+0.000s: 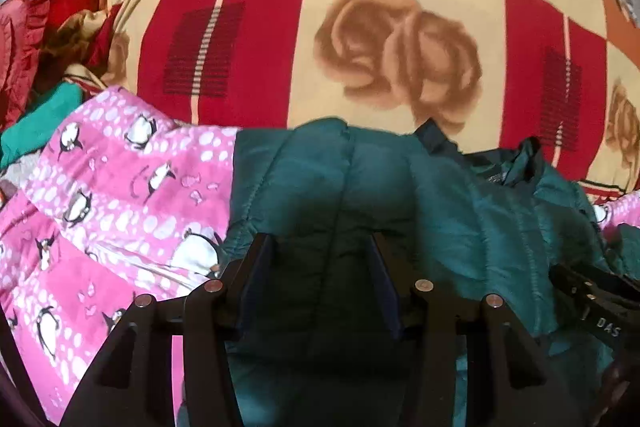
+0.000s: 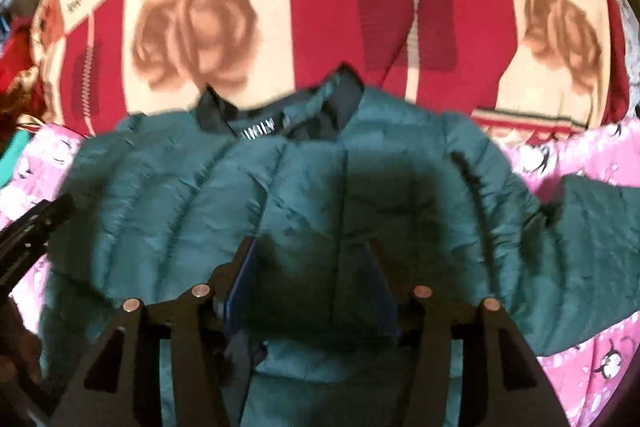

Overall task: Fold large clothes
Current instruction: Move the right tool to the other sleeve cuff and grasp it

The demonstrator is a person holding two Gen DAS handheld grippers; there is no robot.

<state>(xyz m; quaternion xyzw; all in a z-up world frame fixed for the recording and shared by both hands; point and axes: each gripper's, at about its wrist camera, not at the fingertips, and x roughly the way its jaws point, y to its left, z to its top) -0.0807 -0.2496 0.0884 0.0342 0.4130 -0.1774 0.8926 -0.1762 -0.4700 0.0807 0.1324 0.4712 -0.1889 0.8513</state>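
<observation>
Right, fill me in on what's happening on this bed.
A person is working with a two-finger gripper in each hand over a teal quilted jacket spread on a pink penguin-print blanket, with a red and cream rose-patterned blanket beyond it. The jacket's collar points away from the grippers. The left gripper and right gripper both stand open above the jacket's body, holding nothing. No fold is visible yet.
</observation>
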